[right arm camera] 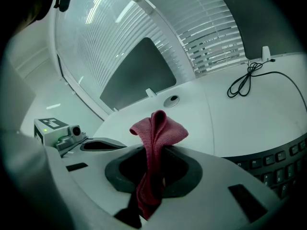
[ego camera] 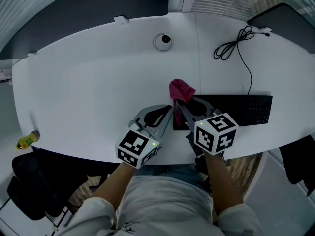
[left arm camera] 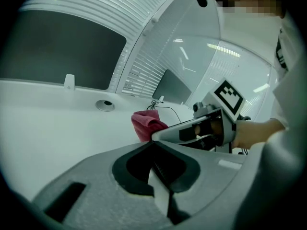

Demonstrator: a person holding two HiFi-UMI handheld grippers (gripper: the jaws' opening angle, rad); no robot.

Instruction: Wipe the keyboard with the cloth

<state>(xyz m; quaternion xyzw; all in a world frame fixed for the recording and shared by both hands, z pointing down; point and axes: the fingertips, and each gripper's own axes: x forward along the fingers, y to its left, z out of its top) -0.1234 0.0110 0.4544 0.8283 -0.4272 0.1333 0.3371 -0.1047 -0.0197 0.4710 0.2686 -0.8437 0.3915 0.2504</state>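
One cable (ego camera: 250, 77) coils behind keyboard (ego camera: 241, 110) — right tool (ego camera: 180, 103) grips cloth (ego camera: 181, 89) nearby.

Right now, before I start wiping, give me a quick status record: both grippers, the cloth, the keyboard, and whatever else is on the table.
left gripper: jaws together, nothing between them, close beside the right gripper
right gripper: shut on the cloth
cloth: pink-red, bunched, sticking up past the jaws, near the keyboard's left end; contact with the keys can't be told
keyboard: black, flat on the table's near right
table: white, oval
other: coiled black cable far right; round grommet at back centre
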